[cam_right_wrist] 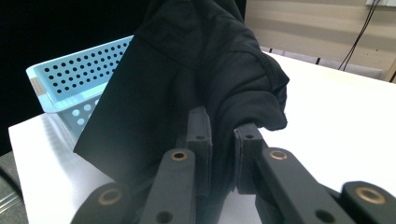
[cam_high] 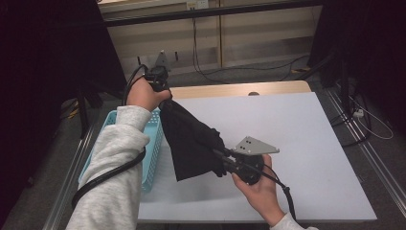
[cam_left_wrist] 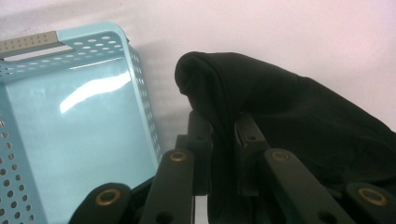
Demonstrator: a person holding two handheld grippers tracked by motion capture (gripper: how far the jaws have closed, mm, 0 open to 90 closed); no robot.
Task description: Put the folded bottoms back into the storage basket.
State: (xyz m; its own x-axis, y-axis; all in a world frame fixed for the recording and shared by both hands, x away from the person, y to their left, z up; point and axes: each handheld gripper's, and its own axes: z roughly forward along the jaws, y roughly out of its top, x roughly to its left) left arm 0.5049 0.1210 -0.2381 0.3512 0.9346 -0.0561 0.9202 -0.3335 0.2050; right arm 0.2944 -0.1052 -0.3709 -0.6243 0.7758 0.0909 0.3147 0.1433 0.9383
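A black cloth (cam_high: 191,141) hangs stretched between my two grippers above the white table (cam_high: 306,134). My left gripper (cam_high: 163,93) is raised at the upper left, near the table's far edge, and is shut on one end of the cloth (cam_left_wrist: 224,93). My right gripper (cam_high: 221,157) is lower, near the table's middle, and is shut on the other end of the cloth (cam_right_wrist: 201,70). In both gripper views the cloth is pinched between the black jaws and drapes over them.
A light blue perforated basket (cam_high: 152,143) stands at the table's left edge, under the left arm; its bare inside (cam_left_wrist: 79,140) lies below the left gripper, and its holed wall (cam_right_wrist: 79,70) stands behind the cloth. Cables lie on the floor beyond the table.
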